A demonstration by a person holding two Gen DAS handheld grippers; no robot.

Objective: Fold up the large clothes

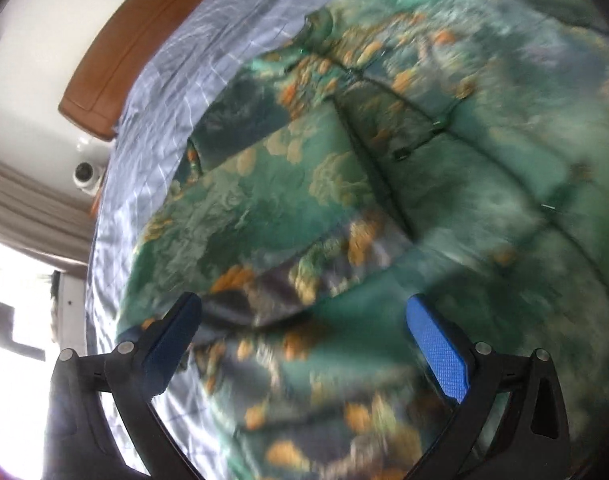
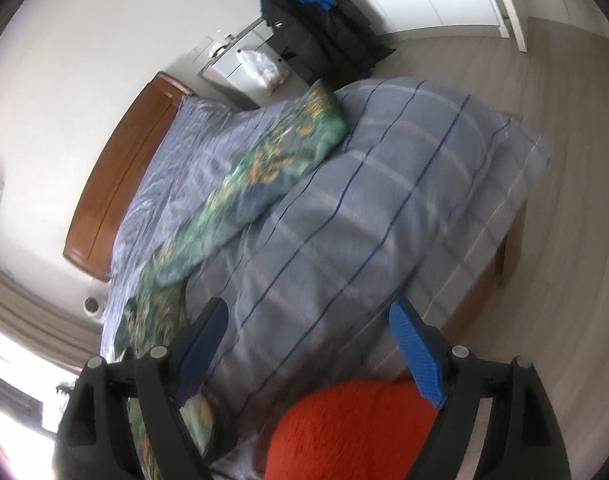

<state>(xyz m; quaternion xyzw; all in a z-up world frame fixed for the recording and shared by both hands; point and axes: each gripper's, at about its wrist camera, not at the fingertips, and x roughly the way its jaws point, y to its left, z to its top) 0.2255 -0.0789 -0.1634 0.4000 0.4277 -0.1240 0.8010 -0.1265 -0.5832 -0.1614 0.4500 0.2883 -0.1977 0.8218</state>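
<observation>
Red knit (image 2: pixel 352 432): nearest our right lens, low between the fingers and touching neither; we cannot tell what it is, likely clothing of ours.
Bed (image 2: pixel 500 248): largest item; we use it as the folding surface because the garment needs room to lie flat.
Striped quilt (image 2: pixel 364 208): blue-grey, heaped over the bed's near side, beside the garment.
Green floral garment (image 1: pixel 344 184): the task's piece, spread on the grey sheet (image 1: pixel 152 128) with one panel already lapped over another; in the right view it runs as a long strip (image 2: pixel 240 184) toward the wooden headboard (image 2: pixel 120 184).
Left gripper (image 1: pixel 304 320): fingers spread wide, gripping nothing, poised just above the cloth; we judge it placed to take an edge for another fold.
Right gripper (image 2: pixel 308 320): fingers wide apart and empty, over the quilt, well apart from the garment.
</observation>
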